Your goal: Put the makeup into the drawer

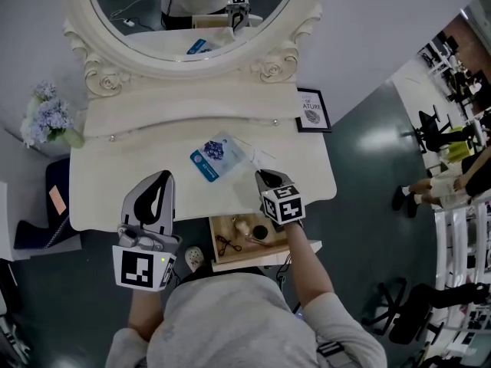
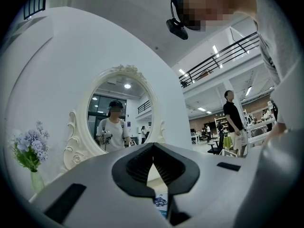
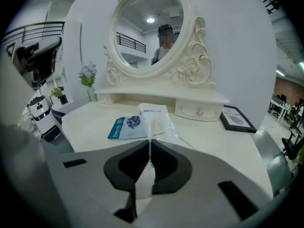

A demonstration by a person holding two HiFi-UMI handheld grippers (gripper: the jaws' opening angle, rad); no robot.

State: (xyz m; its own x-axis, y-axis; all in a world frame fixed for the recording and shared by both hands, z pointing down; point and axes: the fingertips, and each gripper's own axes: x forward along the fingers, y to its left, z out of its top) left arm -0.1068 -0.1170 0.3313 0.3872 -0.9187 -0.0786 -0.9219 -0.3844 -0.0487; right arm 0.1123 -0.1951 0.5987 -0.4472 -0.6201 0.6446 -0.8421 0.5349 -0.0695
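A blue makeup sachet (image 1: 209, 159) lies flat on the cream vanity table (image 1: 107, 198). A white sachet (image 1: 245, 156) lies beside it, and my right gripper (image 1: 264, 177) is shut on its near edge. The right gripper view shows that white sachet (image 3: 155, 120) running up from between the closed jaws of my right gripper (image 3: 150, 146), with the blue sachet (image 3: 124, 126) to its left. Below the table edge, the open wooden drawer (image 1: 224, 225) holds a few small cosmetics. My left gripper (image 1: 159, 177) hovers over the table's near left, shut and holding nothing, as the left gripper (image 2: 153, 151) also appears in its own view.
An oval mirror (image 1: 192, 14) with a low shelf and small knobbed drawers (image 3: 199, 111) stands at the back. A vase of flowers (image 1: 46, 117) is at the back left, a framed print (image 1: 312, 110) at the back right. A dark bag (image 1: 42, 213) sits on the floor at the left.
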